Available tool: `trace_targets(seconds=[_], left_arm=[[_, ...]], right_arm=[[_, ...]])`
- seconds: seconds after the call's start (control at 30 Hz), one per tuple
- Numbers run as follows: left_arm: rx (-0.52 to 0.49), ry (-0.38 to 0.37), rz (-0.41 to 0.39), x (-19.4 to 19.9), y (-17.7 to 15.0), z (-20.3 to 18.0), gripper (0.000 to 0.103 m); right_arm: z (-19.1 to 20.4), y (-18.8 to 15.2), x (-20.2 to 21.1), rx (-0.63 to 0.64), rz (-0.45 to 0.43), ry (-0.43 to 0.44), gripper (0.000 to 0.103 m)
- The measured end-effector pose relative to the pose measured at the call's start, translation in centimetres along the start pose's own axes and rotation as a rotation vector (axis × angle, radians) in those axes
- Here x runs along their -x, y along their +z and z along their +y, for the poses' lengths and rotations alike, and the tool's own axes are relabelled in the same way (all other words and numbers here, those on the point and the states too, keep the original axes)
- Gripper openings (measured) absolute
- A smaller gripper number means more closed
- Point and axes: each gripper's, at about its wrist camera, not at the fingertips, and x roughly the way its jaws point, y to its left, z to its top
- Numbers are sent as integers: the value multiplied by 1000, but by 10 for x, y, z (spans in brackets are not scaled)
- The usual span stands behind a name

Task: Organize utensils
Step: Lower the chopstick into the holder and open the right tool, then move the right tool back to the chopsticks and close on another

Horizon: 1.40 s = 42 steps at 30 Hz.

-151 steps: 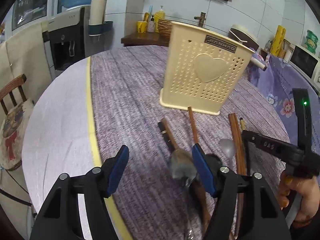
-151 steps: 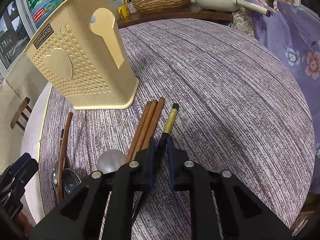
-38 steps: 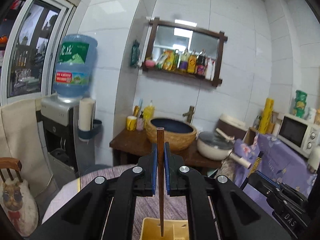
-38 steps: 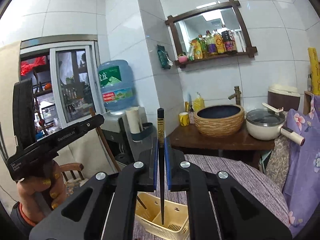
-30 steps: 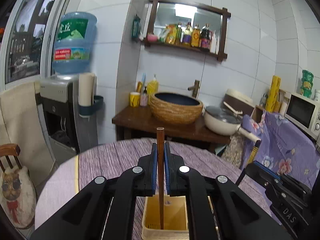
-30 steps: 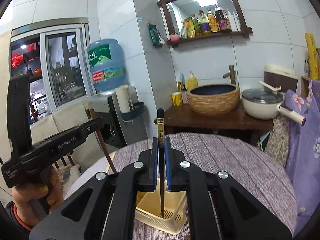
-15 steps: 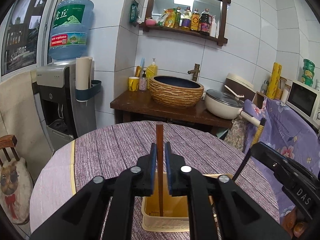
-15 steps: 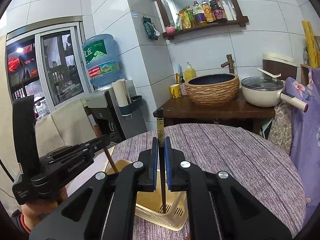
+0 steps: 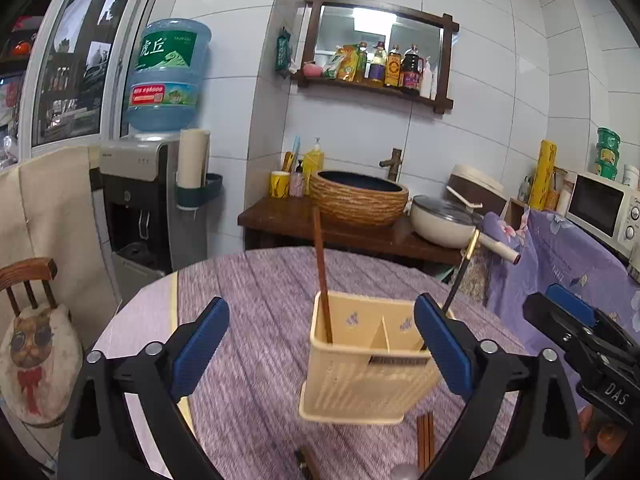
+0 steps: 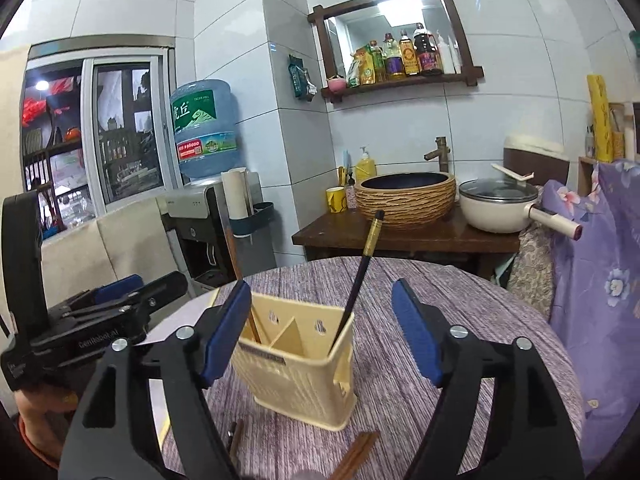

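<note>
A cream perforated utensil holder (image 9: 366,364) stands on the purple table; it also shows in the right wrist view (image 10: 298,364). A brown wooden-handled utensil (image 9: 322,268) stands in its left compartment. A black chopstick with a gold band (image 10: 360,272) leans in its right compartment, and shows in the left wrist view (image 9: 460,276). My left gripper (image 9: 320,348) is open and empty above the holder. My right gripper (image 10: 320,332) is open and empty too. Brown chopsticks (image 9: 425,436) lie on the table in front of the holder.
The round table (image 9: 256,320) has a purple cloth. A wooden chair with a cat cushion (image 9: 32,344) stands at the left. Behind the table are a water dispenser (image 9: 160,184), a woven basin (image 9: 358,198) and a cream pot (image 9: 444,220).
Both grippers have opened and let go: the brown utensil and the black chopstick now stand in the holder. Both grippers have drawn back a little.
</note>
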Motion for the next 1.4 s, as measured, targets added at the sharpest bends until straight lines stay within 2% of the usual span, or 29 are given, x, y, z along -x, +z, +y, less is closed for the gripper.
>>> trace_targets(seconds=[0.17, 0.33, 0.5, 0.6, 0.67, 0.93, 1.2, 1.4], left_arm=[[-21, 17, 71, 12, -28, 8, 98], [-28, 84, 129, 17, -66, 21, 98], [-14, 116, 246, 11, -103, 36, 96], [1, 122, 293, 12, -120, 44, 85], [11, 117, 323, 13, -128, 47, 75], [21, 56, 407, 15, -153, 39, 59], [3, 15, 449, 16, -165, 23, 58], [-9, 14, 483, 10, -173, 16, 54]], right_arm=[[0, -30, 13, 40, 87, -36, 85], [-7, -71, 6, 46, 206, -88, 85], [-17, -113, -3, 6, 334, -125, 85], [-21, -132, -7, -11, 392, -138, 85], [-21, -143, -10, -19, 423, -149, 84], [-21, -157, -18, -89, 490, -133, 61], [-13, -166, -29, -91, 546, -131, 53], [-6, -170, -34, -64, 571, -139, 53]])
